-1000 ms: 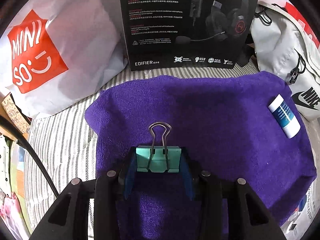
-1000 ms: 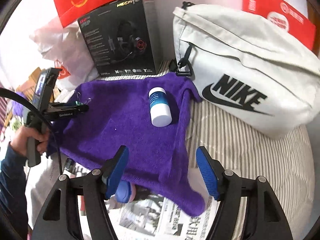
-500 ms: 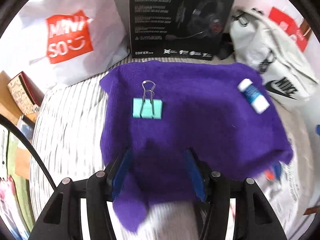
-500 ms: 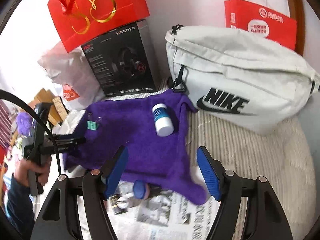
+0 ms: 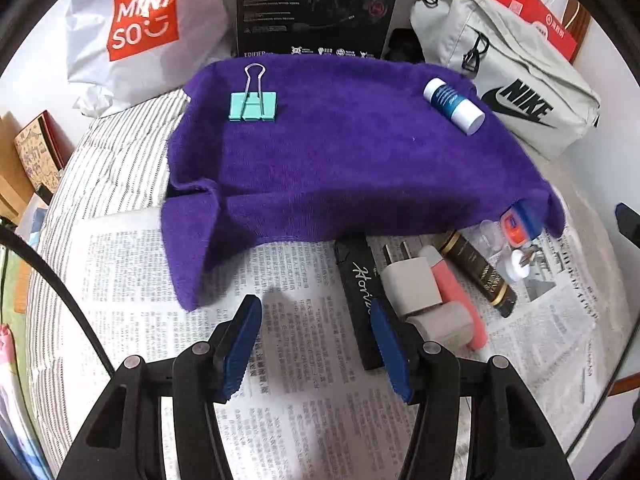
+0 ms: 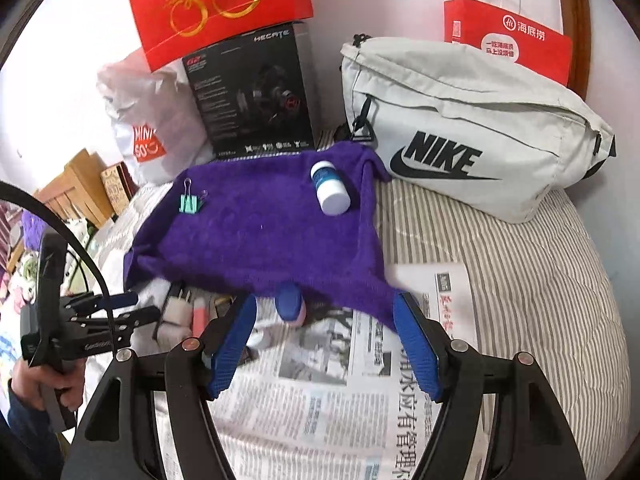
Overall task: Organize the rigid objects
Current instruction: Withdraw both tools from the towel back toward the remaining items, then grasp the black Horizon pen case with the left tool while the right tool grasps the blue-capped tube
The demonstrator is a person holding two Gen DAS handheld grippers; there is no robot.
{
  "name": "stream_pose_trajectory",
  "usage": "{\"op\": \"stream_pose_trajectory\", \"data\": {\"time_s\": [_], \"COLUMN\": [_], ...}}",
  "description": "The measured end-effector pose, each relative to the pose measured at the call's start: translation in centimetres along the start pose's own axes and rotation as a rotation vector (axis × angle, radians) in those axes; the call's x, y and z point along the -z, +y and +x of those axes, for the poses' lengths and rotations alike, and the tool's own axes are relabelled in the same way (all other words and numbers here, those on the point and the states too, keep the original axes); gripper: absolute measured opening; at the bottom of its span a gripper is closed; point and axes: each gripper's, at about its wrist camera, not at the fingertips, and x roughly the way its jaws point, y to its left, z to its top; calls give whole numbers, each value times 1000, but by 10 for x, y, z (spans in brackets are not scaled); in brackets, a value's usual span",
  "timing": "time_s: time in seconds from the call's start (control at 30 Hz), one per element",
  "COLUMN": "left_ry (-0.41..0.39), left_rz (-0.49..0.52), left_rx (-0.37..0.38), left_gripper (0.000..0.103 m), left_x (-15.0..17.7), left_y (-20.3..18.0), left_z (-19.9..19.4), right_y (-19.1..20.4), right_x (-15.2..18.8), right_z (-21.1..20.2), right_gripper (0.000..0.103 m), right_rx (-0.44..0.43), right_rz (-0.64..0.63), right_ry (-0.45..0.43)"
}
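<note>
Mint-green, the binder clip (image 5: 253, 107) lies flat on the purple towel (image 5: 340, 160) near its far left corner, well ahead of the left gripper (image 5: 316, 344) and a little to its left. The left gripper's jaws have just been opening; they stand apart with nothing between them, over the newspaper (image 5: 300, 360) off the towel's near edge. The clip's long axis runs from near to far, its wire handles pointing at the far edge, toward the black headset box (image 5: 320, 4).

At the towel's far right corner lies a blue-and-white bottle (image 5: 453, 106), on its side, long axis diagonal, white cap toward the near right. The right gripper (image 6: 324, 344) hangs over the newspaper at the towel's near edge, jaws wide and empty, bottle well ahead. Beside the left gripper's right finger lie a black box (image 5: 356, 292) and a white plug (image 5: 408, 284).
</note>
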Motion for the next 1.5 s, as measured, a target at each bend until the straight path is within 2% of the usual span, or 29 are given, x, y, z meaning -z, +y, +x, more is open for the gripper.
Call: {"op": "stream_pose_trajectory", "data": {"time_s": [0.07,0.17,0.27,0.57,0.63,0.67,0.7,0.83,0.93,1.03,1.13,1.27,1.4,1.5], "left_ry": [-2,4,-8,-42,-54,-62,-72,-117,-141,-153,-175,-195,-196,-196], "left_rz": [3,19,60,24,48,58,67,113,74,66,75,52,58,50], "left_rx": [15,-12,-77,-93,-81,-71,-58,-64,-31,-42,-69,-40,-49,-38], "left_gripper": [54,55,56,57,51,39,20,21,21,21,21,21,21,21], "left_x": [-2,-6,-4,6,4,3,3,7,13,21,29,32,33,33], "left_y": [-4,-16,-30,-9,-14,-16,-18,-25,-15,-4,6,16,15,15], "left_z": [2,10,17,9,11,11,10,9,7,2,-2,-4,-4,-4], "right_y": [0,-2,-5,-14,-13,-12,-11,-5,-3,-2,3,12,23,27], "right_x": [5,10,12,17,18,18,19,24,26,25,24,19,15,13], "right_z": [-3,-6,-5,7,13,16,19,33,39,48,59,71,82,91], "right_gripper": [71,71,71,71,71,71,71,71,71,71,66,64,54,51], "right_rx": [-1,0,-9,-5,-11,-15,-17,-17,-34,-56,-77,-77,-58,-48], "right_rz": [-18,-22,-16,-12,-11,-14,-17,-38,-30,-11,2,3,-44,-59], "right_ry": [-6,-10,-8,16,24,32,37,64,64,67,71,63,78,82]}}
